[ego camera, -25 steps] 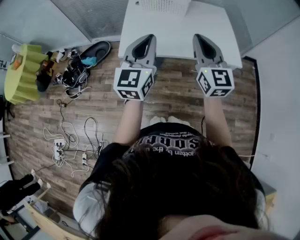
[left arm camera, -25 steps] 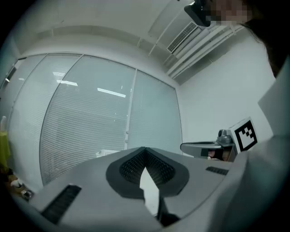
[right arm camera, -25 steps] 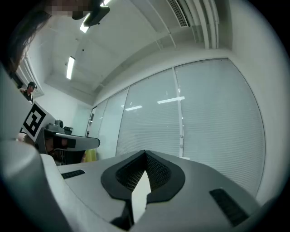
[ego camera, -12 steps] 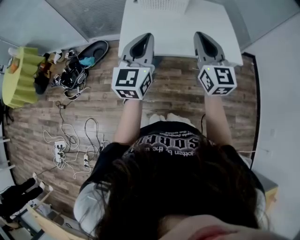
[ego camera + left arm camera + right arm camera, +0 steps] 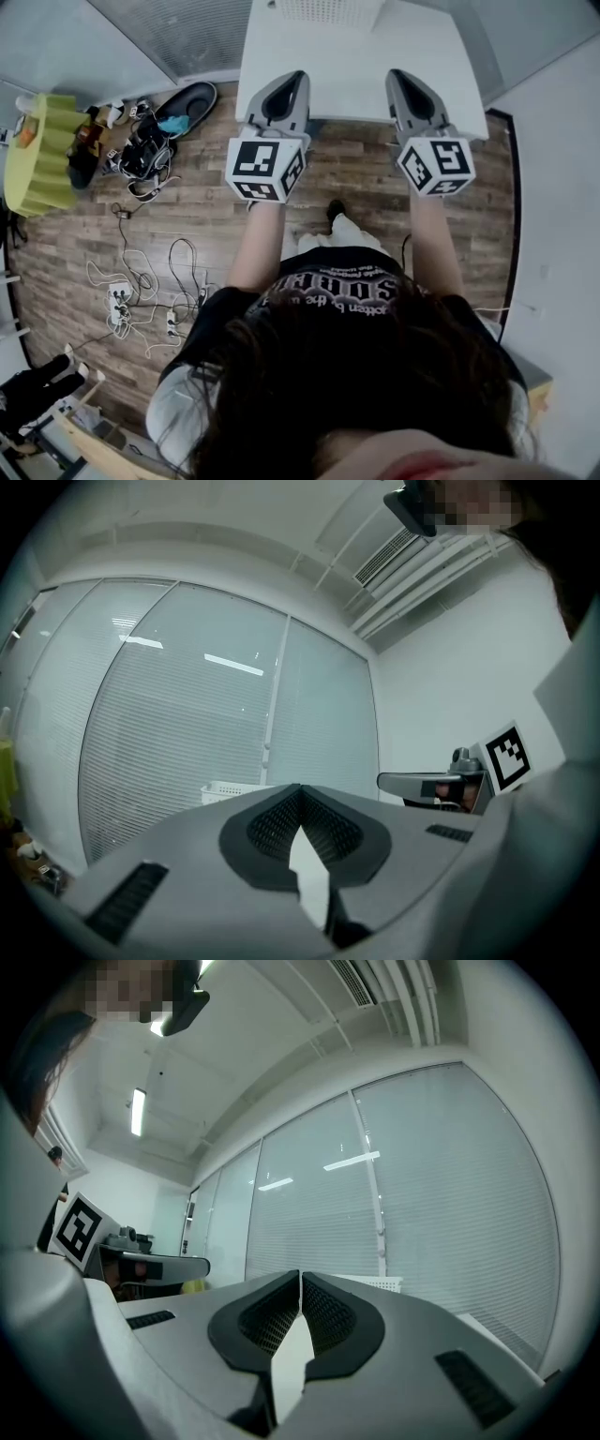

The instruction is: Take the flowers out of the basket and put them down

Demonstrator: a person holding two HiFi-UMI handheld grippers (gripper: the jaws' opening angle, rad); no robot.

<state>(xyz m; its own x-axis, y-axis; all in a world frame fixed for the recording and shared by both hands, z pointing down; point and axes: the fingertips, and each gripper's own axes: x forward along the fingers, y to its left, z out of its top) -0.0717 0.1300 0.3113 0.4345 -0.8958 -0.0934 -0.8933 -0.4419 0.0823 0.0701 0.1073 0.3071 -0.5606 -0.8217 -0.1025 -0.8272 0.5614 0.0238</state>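
Observation:
Both grippers hover side by side over the near edge of a white table (image 5: 352, 66). My left gripper (image 5: 294, 79) is shut with nothing in it; in the left gripper view its tips (image 5: 300, 787) meet. My right gripper (image 5: 399, 77) is also shut and holds nothing, its pads touching in the right gripper view (image 5: 300, 1275). A white slatted basket (image 5: 324, 9) stands at the table's far edge, and also shows as the basket (image 5: 231, 790) beyond the left jaws and the basket (image 5: 380, 1283) beyond the right ones. No flowers are visible in any view.
A window wall with blinds (image 5: 187, 733) runs behind the table. On the wooden floor at the left lie a yellow-green object (image 5: 39, 150), shoes and clutter (image 5: 155, 131), and cables with power strips (image 5: 141, 295). A white wall (image 5: 562, 234) is on the right.
Both grippers have shifted slightly over the table's near edge and stay shut. The person's dark shoe has come into view on the floor below them.

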